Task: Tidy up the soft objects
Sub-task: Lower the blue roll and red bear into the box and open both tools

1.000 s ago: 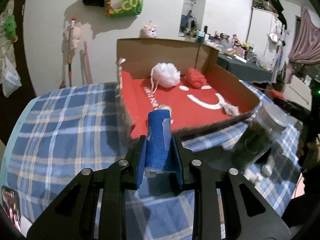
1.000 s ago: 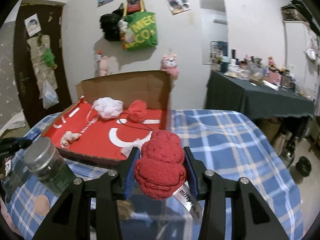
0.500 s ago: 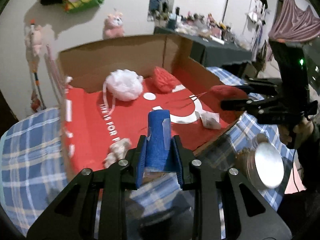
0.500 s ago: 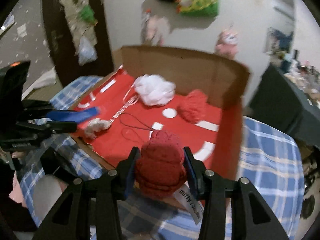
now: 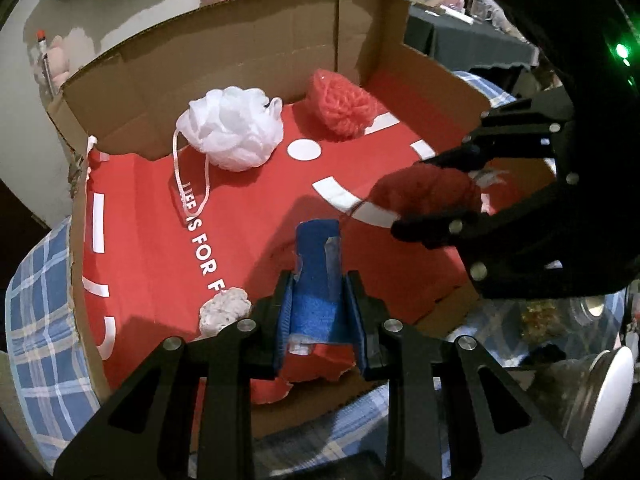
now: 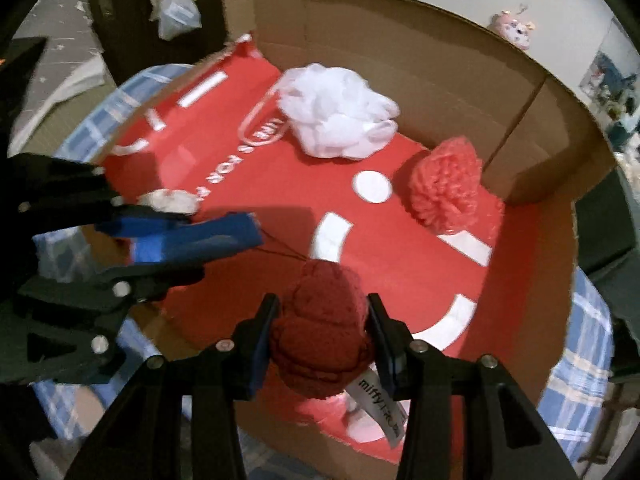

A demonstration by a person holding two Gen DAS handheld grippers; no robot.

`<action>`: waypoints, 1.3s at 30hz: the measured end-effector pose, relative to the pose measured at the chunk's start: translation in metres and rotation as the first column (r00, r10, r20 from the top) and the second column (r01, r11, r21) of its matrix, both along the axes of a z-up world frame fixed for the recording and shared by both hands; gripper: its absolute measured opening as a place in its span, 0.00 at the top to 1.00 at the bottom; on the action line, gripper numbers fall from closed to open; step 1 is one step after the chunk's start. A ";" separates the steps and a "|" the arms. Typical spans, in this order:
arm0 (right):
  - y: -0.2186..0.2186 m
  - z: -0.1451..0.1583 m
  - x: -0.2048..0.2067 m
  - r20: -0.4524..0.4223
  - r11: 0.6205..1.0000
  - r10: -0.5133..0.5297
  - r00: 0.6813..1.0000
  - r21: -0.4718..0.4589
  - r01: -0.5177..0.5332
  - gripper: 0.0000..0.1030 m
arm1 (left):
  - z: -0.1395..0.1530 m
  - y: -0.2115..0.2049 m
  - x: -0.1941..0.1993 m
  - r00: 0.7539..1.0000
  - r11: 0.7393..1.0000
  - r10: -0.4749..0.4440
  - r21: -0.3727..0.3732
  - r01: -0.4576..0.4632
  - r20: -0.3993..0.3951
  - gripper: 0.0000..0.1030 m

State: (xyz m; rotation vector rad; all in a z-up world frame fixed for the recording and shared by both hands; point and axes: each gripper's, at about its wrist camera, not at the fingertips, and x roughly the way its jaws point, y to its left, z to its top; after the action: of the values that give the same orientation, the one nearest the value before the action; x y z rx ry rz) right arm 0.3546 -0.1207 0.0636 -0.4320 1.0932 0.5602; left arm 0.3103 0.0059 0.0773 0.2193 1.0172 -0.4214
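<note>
1. I'm clamping my left gripper [image 5: 320,308] on the blue sponge [image 5: 318,256], hovering it over the cardboard box [image 5: 224,40], ready to drop.
2. My right gripper [image 6: 322,340] is squeezing the dark red knitted toy [image 6: 320,328] above the box's near edge.
3. The white pouf [image 6: 336,112] and pink pompom [image 6: 448,188] are sitting by the box's back wall, leaving room.

Open red floor lies at the centre of the cardboard box [image 6: 400,52], between both grippers. Obstacles in the right wrist view: white bath puff [image 6: 336,114] at 12 o'clock, coral pompom [image 6: 448,190] at 2 o'clock, both against the tall back wall; small pale tuft [image 6: 170,202] at 10 o'clock. The left gripper [image 6: 208,236] reaches in from 9 o'clock, narrowing the near-left passage.
</note>
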 end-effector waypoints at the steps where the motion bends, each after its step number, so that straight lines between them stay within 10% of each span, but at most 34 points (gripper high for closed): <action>1: -0.001 0.001 0.002 0.001 1.000 -0.012 1.000 -0.004 0.012 0.55 | -0.001 0.000 0.001 1.000 1.000 0.007 0.006 -0.007 -0.003 0.77; 34: 0.016 -0.030 0.018 -0.164 0.997 0.002 0.986 -0.078 -0.015 0.53 | -0.028 -0.012 0.024 0.995 0.997 0.023 0.069 -0.017 -0.100 0.76; 39: 0.024 -0.032 0.023 -0.160 0.996 0.005 0.987 -0.086 -0.019 0.40 | -0.029 -0.014 0.025 0.994 0.996 0.024 0.085 -0.015 -0.108 0.75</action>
State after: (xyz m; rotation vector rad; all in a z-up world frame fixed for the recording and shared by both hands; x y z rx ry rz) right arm 0.3774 -0.0970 0.0321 -0.4760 1.2728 0.5670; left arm 0.3350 -0.0081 0.0478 0.2642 1.1447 -0.3766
